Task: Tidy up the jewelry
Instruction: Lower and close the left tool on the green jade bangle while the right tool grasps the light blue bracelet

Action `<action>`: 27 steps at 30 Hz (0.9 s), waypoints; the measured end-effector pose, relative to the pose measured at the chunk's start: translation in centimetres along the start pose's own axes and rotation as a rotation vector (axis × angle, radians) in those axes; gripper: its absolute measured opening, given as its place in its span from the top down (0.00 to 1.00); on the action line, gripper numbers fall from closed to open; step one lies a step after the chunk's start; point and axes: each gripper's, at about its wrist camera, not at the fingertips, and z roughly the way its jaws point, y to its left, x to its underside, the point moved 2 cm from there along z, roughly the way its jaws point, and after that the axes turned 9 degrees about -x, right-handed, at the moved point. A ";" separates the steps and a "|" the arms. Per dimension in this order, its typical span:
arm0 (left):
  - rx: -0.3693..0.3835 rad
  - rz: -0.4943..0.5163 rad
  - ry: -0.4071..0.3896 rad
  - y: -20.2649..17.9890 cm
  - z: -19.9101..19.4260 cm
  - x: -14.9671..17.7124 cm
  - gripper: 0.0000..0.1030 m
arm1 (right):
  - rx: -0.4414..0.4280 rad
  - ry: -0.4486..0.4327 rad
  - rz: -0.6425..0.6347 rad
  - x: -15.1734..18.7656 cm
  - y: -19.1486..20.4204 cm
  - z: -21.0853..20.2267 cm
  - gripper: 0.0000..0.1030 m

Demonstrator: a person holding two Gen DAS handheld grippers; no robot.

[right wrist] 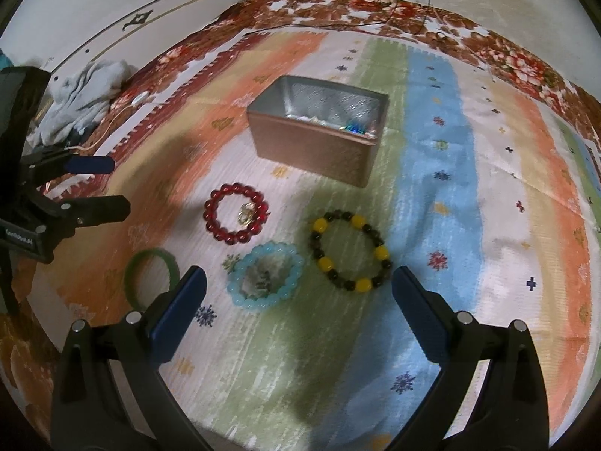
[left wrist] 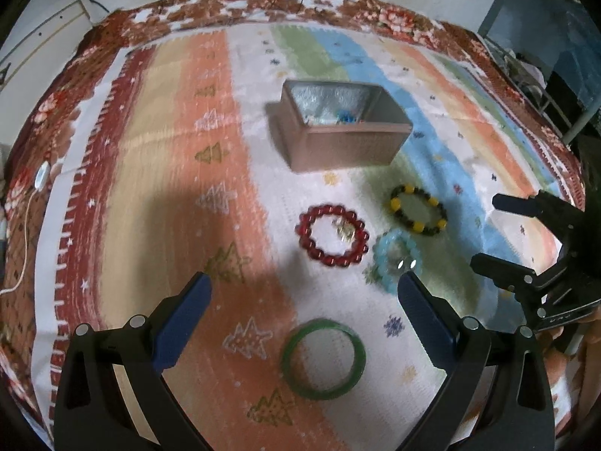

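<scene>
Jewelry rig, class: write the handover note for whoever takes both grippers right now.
Left gripper: open, empty, above the green bangle.
Right gripper: open, empty, above the light blue bracelet.
On the striped cloth, apart from each other: red bead bracelet, yellow-and-dark bead bracelet, plus the two above.
Open metal box behind them already holds some items; which ones is unclear.
Left: move all four into the box.

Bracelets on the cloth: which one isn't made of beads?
The plain green ring bangle, lying nearest the left gripper. It is one smooth band, while the red, light blue and yellow-and-dark bracelets are all strings of round beads.
</scene>
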 end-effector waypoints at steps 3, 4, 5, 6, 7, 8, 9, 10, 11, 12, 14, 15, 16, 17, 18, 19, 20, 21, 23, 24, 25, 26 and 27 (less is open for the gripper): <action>0.005 0.030 0.042 0.0 0.4 0.7 0.06 | -0.004 0.020 -0.020 0.5 0.6 0.5 0.05; 0.005 0.043 0.054 0.0 0.5 0.9 0.05 | -0.004 0.025 -0.023 0.6 0.7 0.6 0.05; 0.006 0.053 0.064 -0.1 0.7 1.1 0.06 | -0.006 0.032 -0.029 0.8 0.9 0.8 0.05; 0.007 0.065 0.077 -0.2 0.9 1.3 0.06 | -0.007 0.039 -0.037 0.9 1.1 0.9 0.05; 0.005 0.084 0.095 -0.4 1.1 1.6 0.06 | -0.009 0.048 -0.046 1.0 1.3 1.1 0.06; -0.002 0.101 0.106 -0.7 1.3 1.8 0.06 | -0.010 0.055 -0.054 1.1 1.4 1.3 0.07; -0.010 0.120 0.118 -0.9 1.5 2.1 0.06 | -0.004 0.063 -0.069 1.2 1.7 1.5 0.07; -0.016 0.139 0.132 -1.1 1.8 2.3 0.06 | 0.003 0.066 -0.076 1.3 1.8 1.6 0.07; -0.024 0.164 0.153 -1.4 2.2 2.6 0.06 | 0.003 0.072 -0.082 1.3 1.9 1.8 0.07; -0.035 0.183 0.171 -1.5 2.6 2.9 0.06 | -0.002 0.079 -0.088 1.4 2.1 2.0 0.07; -0.059 0.203 0.199 -1.5 3.2 3.3 0.07 | -0.002 0.093 -0.101 1.6 2.4 2.4 0.08; -0.073 0.211 0.209 -1.5 3.5 3.5 0.07 | -0.001 0.101 -0.107 1.7 2.5 2.7 0.09; -0.083 0.218 0.217 -1.4 3.7 3.6 0.07 | -0.002 0.108 -0.110 1.8 2.6 3.0 0.11; -0.094 0.223 0.222 -1.3 3.9 3.7 0.08 | -0.001 0.113 -0.112 1.8 2.6 3.1 0.13; -0.101 0.224 0.224 -1.1 3.9 3.8 0.10 | -0.001 0.121 -0.114 1.9 2.7 3.4 0.13; -0.107 0.223 0.226 -1.0 4.0 3.8 0.11 | -0.004 0.125 -0.115 1.9 2.7 3.5 0.15; -0.110 0.221 0.227 -0.8 4.0 3.8 0.12 | -0.005 0.127 -0.118 1.9 2.8 3.5 0.17; -0.111 0.220 0.228 -0.6 4.0 3.8 0.14 | -0.005 0.128 -0.121 2.0 2.9 3.6 0.17; -0.108 0.226 0.235 -0.5 4.1 3.9 0.16 | -0.007 0.135 -0.126 2.0 3.0 3.8 0.19; -0.108 0.232 0.239 -0.5 4.1 3.9 0.17 | -0.007 0.138 -0.127 2.1 3.0 3.9 0.20; -0.109 0.239 0.242 -0.5 4.2 4.0 0.19 | -0.009 0.143 -0.129 2.1 3.1 4.1 0.21; -0.108 0.247 0.247 -0.7 4.3 4.1 0.20 | -0.010 0.146 -0.131 2.1 3.1 4.2 0.22; -0.107 0.251 0.253 -0.7 4.5 4.1 0.22 | -0.013 0.150 -0.132 2.1 3.1 4.4 0.23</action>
